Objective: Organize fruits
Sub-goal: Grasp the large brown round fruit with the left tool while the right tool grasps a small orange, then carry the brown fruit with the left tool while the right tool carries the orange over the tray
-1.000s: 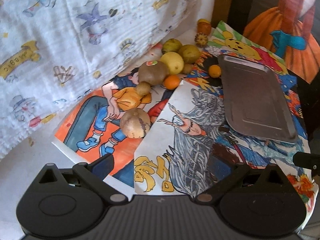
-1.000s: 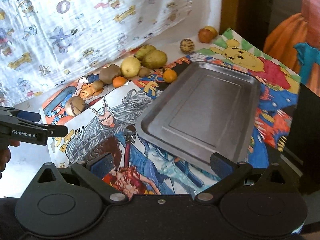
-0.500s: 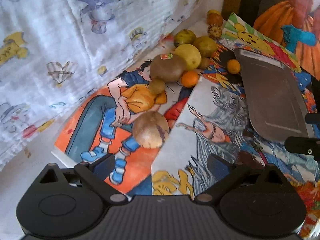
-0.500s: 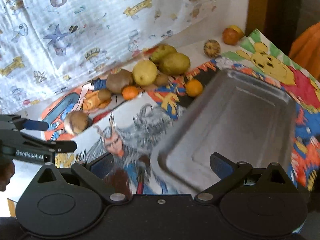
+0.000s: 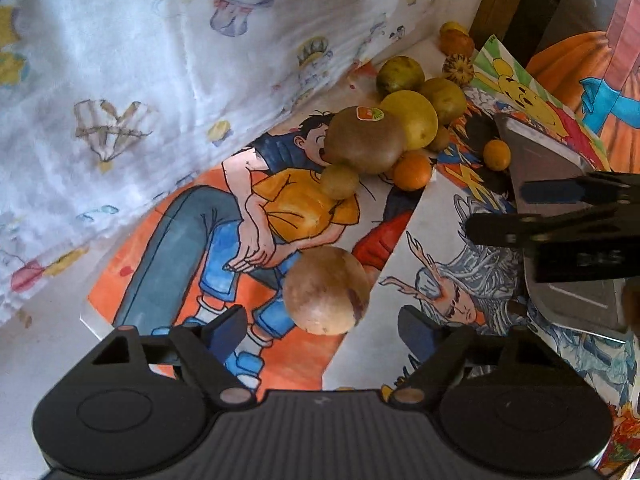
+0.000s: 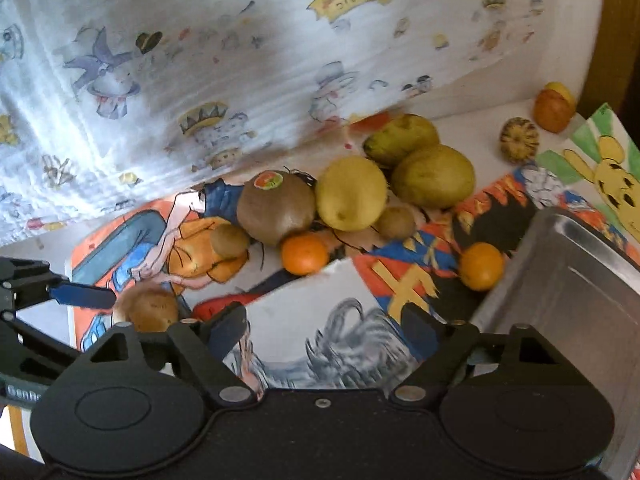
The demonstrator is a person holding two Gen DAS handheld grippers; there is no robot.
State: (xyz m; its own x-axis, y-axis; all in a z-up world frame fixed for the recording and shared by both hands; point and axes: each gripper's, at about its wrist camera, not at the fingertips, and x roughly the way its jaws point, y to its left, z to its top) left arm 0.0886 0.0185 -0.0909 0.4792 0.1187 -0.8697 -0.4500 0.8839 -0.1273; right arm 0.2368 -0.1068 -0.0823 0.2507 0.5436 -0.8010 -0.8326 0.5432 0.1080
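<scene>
All the fruits are still lying on the bench beside the metal tray, and nothing is sitting in the part of it showing. The left hand-held gripper is closing around a round brown fruit but not squeezing it yet. The right hand-held gripper is closing too, holding nothing.

Soft daylight, fisheye bend at the edges

Glare whitens the printed cloth (upper left especially); the right-wrist view smears low down; dark corners frame both views.
</scene>
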